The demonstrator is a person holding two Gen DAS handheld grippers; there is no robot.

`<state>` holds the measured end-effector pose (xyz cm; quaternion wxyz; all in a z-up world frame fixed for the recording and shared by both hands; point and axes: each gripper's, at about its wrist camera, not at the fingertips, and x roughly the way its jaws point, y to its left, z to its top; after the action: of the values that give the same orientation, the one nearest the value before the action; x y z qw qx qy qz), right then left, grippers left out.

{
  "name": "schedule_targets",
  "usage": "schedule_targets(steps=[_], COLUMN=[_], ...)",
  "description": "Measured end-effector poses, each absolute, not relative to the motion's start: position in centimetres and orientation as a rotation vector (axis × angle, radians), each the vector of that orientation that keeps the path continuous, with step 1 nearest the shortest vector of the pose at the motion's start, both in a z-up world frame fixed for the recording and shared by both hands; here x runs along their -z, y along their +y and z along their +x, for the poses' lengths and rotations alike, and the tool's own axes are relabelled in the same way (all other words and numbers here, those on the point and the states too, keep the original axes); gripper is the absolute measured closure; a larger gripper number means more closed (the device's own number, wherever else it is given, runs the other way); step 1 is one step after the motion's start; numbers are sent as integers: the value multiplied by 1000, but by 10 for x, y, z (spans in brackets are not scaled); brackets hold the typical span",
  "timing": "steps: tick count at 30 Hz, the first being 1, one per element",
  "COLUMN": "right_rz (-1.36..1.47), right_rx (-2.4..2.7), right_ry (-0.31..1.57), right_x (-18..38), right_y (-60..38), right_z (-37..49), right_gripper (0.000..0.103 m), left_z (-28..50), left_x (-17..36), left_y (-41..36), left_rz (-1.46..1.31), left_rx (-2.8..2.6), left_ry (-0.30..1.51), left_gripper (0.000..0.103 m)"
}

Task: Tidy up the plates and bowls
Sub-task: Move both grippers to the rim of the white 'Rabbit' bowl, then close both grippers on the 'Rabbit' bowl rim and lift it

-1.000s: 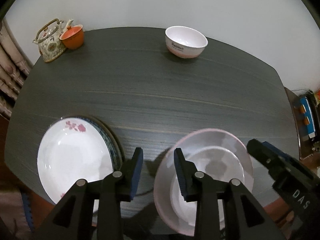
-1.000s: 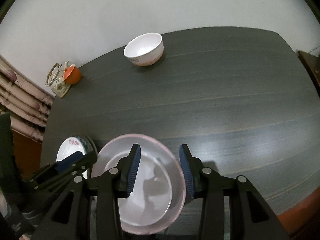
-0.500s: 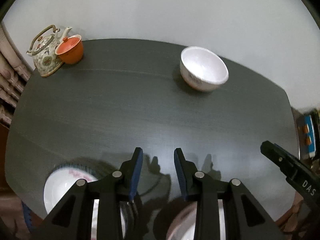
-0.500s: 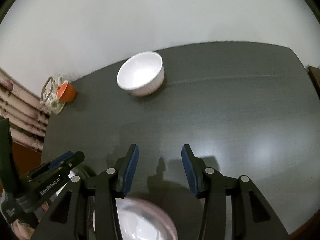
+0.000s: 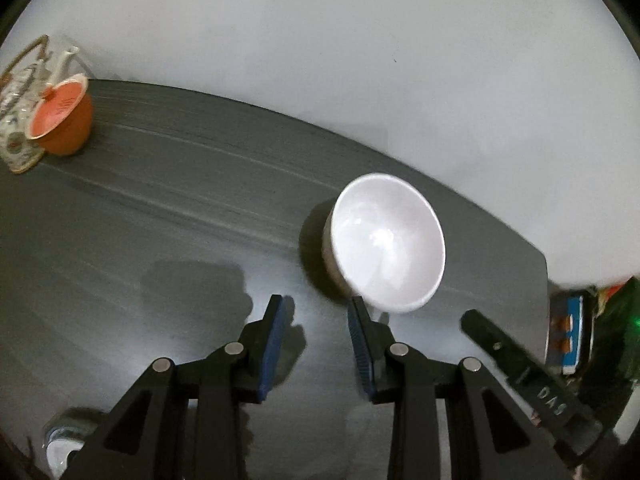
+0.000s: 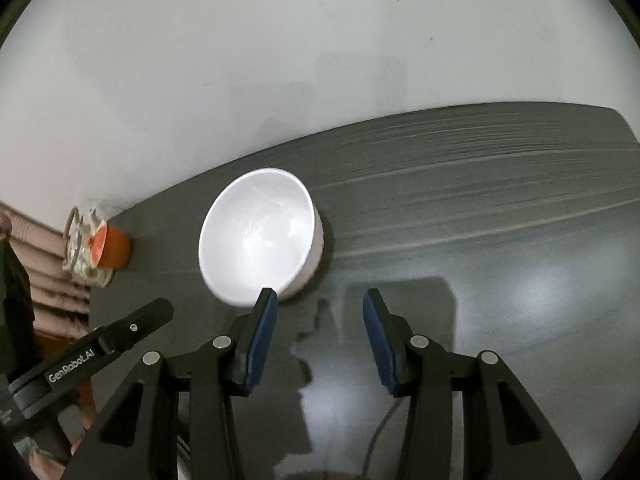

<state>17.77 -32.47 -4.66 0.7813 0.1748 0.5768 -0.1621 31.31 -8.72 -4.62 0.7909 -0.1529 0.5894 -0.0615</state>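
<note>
A white bowl [image 5: 388, 240] stands upright on the dark table [image 5: 160, 220], just ahead and to the right of my left gripper [image 5: 316, 306], which is open and empty. In the right wrist view the same white bowl [image 6: 260, 236] sits ahead and left of my right gripper [image 6: 320, 300], also open and empty; its left fingertip is close to the bowl's near rim. A sliver of the flowered plate stack [image 5: 60, 440] shows at the lower left of the left wrist view. The pink plate is out of sight beneath the grippers.
A patterned teapot [image 5: 20, 100] and an orange cup [image 5: 64, 120] stand at the table's far left corner, seen too as teapot [image 6: 80, 240] and orange cup [image 6: 110, 246]. The white wall [image 6: 280, 60] backs the table. A blue box [image 5: 568, 332] lies off the right edge.
Both grippers have moved forward across the table toward the white bowl, which now looms large. The pink plate and the flowered plates have dropped out of view below. Both grippers stayed open.
</note>
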Motion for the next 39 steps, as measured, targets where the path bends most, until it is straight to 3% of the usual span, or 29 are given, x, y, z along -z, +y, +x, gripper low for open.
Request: schedule_targets(steps=[8, 11, 15, 17, 18, 19, 27, 39], right_rz=[420, 424, 440, 443, 449, 449, 445, 420], right_rx=[378, 372, 366, 352, 346, 347, 348, 318], right_ry=[1278, 1289, 1300, 1304, 1301, 1301, 1301, 1230], right_x=[81, 92, 102, 105, 106, 106, 96, 32], right_y=[-337, -335, -337, -336, -336, -336, -331, -294], right_z=[204, 210, 216, 218, 218, 219, 203, 154], right_gripper=[62, 66, 82, 84, 87, 87, 87, 87], left_z=[342, 346, 358, 362, 363, 365, 350, 295], left_x=[77, 89, 102, 105, 107, 107, 94, 26], left_y=[-91, -91, -96, -97, -101, -102, -111, -118], left_rz=[-406, -400, -389, -374, -377, -378, -310, -266], left_rx=[123, 110, 91, 90, 109, 124, 107, 116], left_ry=[1310, 1322, 1338, 1328, 1325, 1326, 1325, 1250], left_gripper=[70, 70, 70, 76, 84, 91, 91, 91])
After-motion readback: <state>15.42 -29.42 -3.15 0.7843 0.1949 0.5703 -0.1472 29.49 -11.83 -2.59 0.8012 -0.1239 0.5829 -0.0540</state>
